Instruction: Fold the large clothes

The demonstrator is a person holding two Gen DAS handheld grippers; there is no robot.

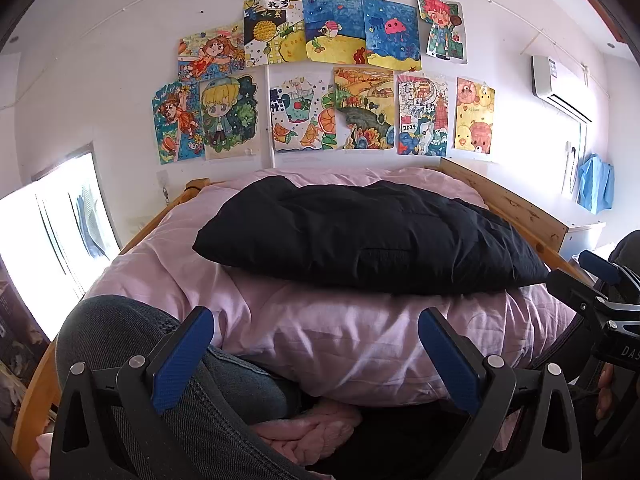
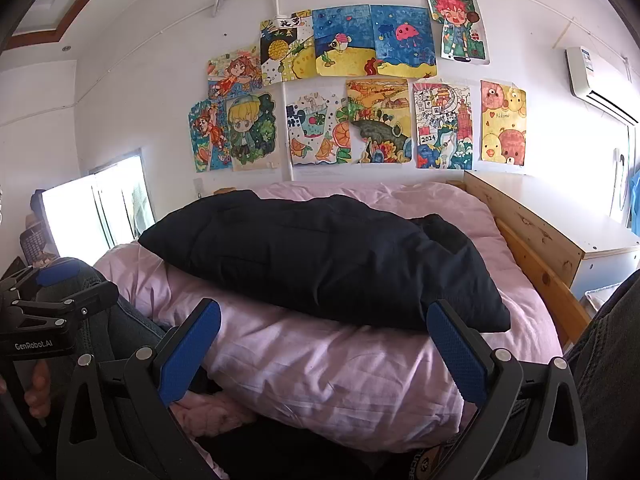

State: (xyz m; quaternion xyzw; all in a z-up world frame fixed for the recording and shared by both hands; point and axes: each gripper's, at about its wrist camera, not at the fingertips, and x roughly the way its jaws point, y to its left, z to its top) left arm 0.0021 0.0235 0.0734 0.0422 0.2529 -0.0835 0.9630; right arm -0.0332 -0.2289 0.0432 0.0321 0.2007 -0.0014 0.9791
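Left wrist view shows the black jacket (image 1: pixel 360 240) lying folded on the pink bedding (image 1: pixel 340 340), apparently finished, so both grippers' (image 1: pixel 316 356) (image 2: pixel 324 352) fingers gape wide, empty.

The black padded garment (image 1: pixel 368 236) lies folded into a thick, puffy bundle on top of the pink duvet (image 1: pixel 352 340) — long across the bed, narrow front to back. Its fabric is matte and lightly creased, with faint quilting seams and what looks like a pocket flap on the near face. The left end is blunt and rounded; the right end tapers to a corner near the bed's right edge — slightly overhanging the near hump of the duvet.
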